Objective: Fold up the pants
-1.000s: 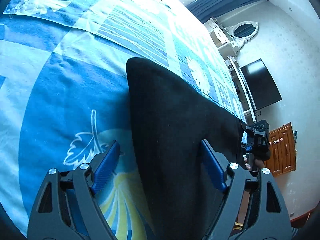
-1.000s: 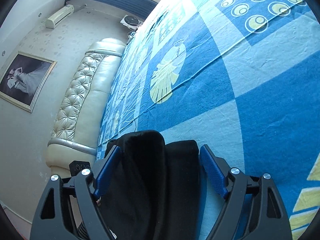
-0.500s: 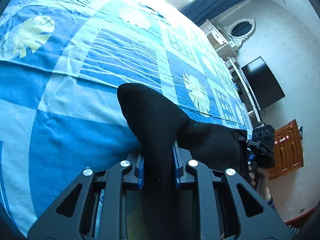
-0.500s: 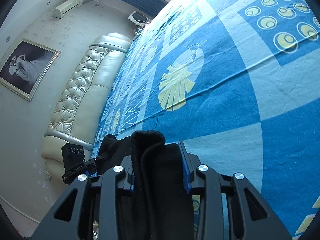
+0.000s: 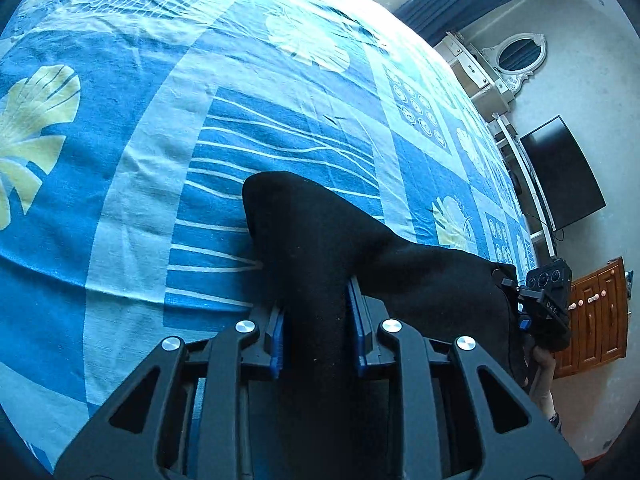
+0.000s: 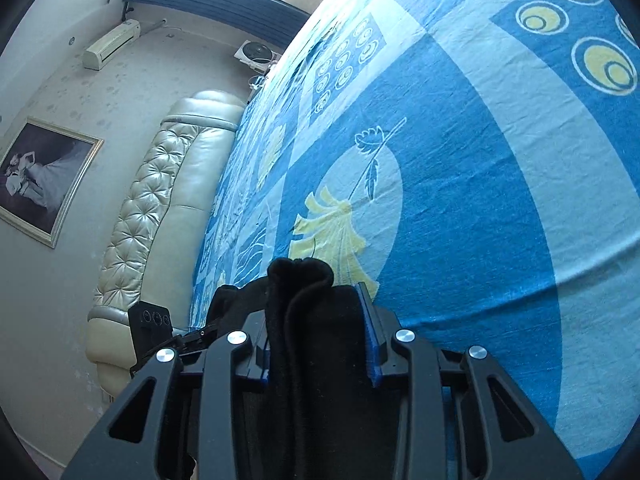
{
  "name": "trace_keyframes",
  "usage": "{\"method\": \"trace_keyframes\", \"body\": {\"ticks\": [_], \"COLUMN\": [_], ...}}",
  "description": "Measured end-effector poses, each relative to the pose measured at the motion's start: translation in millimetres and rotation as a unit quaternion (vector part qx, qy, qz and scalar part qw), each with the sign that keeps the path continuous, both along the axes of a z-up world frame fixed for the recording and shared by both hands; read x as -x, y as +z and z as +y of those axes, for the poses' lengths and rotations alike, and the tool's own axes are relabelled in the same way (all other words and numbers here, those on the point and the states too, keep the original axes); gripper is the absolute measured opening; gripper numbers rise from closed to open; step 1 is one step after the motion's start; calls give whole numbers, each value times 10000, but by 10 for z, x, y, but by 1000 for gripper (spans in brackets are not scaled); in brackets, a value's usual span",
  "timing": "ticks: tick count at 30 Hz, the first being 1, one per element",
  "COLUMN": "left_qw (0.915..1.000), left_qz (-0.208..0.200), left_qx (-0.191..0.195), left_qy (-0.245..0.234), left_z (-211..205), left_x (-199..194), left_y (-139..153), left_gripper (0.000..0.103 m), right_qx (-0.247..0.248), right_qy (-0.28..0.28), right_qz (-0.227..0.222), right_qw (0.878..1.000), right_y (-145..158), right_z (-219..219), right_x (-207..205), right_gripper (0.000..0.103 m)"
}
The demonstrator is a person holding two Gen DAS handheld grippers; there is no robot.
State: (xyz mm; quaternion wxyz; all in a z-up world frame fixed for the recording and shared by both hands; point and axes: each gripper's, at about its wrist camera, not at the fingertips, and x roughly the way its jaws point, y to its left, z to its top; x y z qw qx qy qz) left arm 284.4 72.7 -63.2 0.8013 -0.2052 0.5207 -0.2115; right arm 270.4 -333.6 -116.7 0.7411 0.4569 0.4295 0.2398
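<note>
The black pants [image 5: 320, 232] lie bunched on the blue patterned bed sheet [image 5: 120, 200]. In the left wrist view my left gripper [image 5: 316, 300] has its blue pads pressed on a raised fold of the black cloth, with the jaws easing open slightly. From that fold the cloth stretches right toward the right gripper's body [image 5: 548, 300], held by a hand [image 5: 540, 364]. In the right wrist view my right gripper [image 6: 316, 308] is shut on a thick gathered edge of the pants [image 6: 300, 276]. The left gripper's body [image 6: 152, 320] shows at lower left.
A cream tufted headboard [image 6: 160, 200] runs along the bed's left side, with a framed picture [image 6: 40, 180] on the wall. A television [image 5: 568, 176], a white dresser with an oval mirror [image 5: 516, 56] and a wooden cabinet [image 5: 596, 320] stand beyond the bed's far end.
Both grippers went from wide open around the cloth to clamped on it. Both have since carried their folds forward across the sheet.
</note>
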Motion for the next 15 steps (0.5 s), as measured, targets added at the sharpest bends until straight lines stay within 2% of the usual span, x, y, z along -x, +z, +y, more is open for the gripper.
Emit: {"method": "trace_keyframes", "body": {"ticks": [7, 8, 10, 13, 15], "left_qw": [9999, 9998, 9995, 9983, 9974], "left_qz": [-45, -48, -60, -35, -24], "left_qx": [163, 176, 314, 576, 716], "left_qy": [23, 20, 55, 107, 122], "left_z": [38, 47, 98, 227, 298], "left_x": [12, 28, 75, 274, 464], "left_y": [-25, -18, -4, 14, 16], "left_gripper": [28, 32, 46, 64, 65], "right_qx": [17, 17, 33, 58, 132], "right_qy": [23, 26, 57, 116, 126], "right_qz": [-41, -66, -67, -112, -117], "right_qw": [10000, 10000, 10000, 9999, 9998], "right_y": [44, 66, 137, 248, 294], "right_z": [11, 19, 37, 13, -22], "right_x": [9, 19, 44, 229, 412], "right_gripper": [37, 41, 50, 72, 78]}}
